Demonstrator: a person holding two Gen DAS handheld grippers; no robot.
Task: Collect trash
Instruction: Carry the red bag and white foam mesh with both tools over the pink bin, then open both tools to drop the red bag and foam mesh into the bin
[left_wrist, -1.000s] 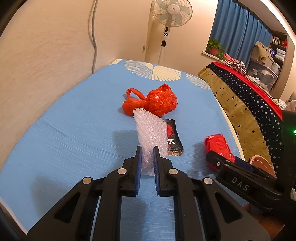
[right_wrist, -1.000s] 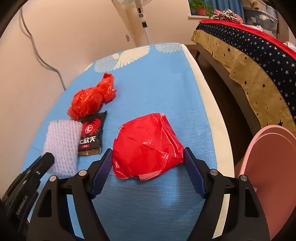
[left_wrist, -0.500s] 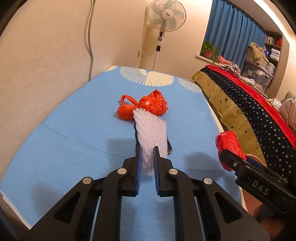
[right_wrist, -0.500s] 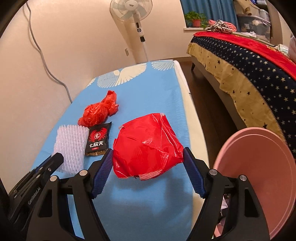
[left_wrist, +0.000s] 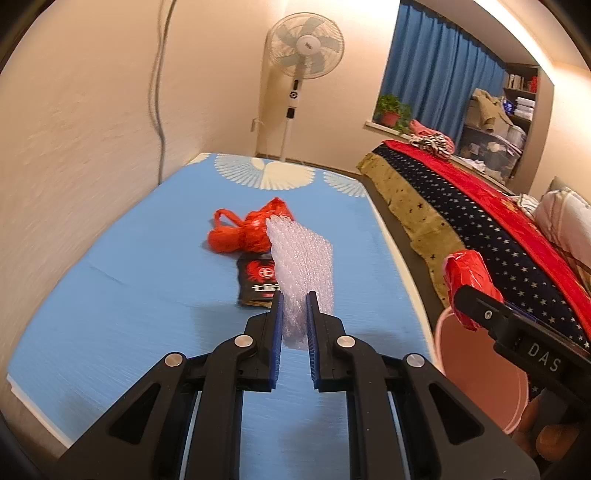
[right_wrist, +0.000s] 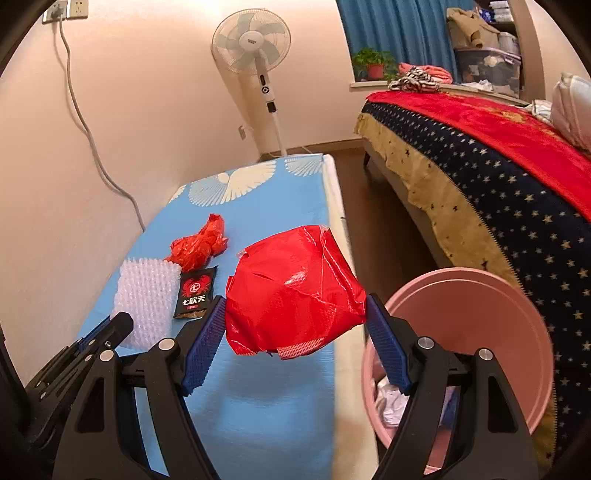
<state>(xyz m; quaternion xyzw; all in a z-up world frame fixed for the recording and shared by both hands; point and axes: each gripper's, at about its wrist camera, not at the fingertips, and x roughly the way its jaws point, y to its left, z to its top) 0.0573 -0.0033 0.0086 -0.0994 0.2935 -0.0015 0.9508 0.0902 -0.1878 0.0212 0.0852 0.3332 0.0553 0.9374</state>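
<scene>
My left gripper (left_wrist: 294, 299) is shut on a sheet of white bubble wrap (left_wrist: 303, 264) and holds it above the blue table (left_wrist: 129, 288). My right gripper (right_wrist: 294, 317) is shut on a crumpled red plastic bag (right_wrist: 295, 288), held above the table's right edge beside a pink bin (right_wrist: 469, 325). The red bag also shows in the left wrist view (left_wrist: 467, 280). An orange-red knotted plastic bag (left_wrist: 243, 232) and a black snack packet (left_wrist: 258, 280) lie on the table. The bubble wrap also shows in the right wrist view (right_wrist: 146, 295).
The pink bin (left_wrist: 480, 373) stands on the floor right of the table and holds some white trash (right_wrist: 391, 402). A bed with a starry cover (right_wrist: 498, 192) is further right. A standing fan (left_wrist: 304, 66) and a wall cable (right_wrist: 85, 122) are behind the table.
Both grippers have risen and moved right with their loads. The red bag left the table top and now hangs near the pink bin, which has come into fuller view.
</scene>
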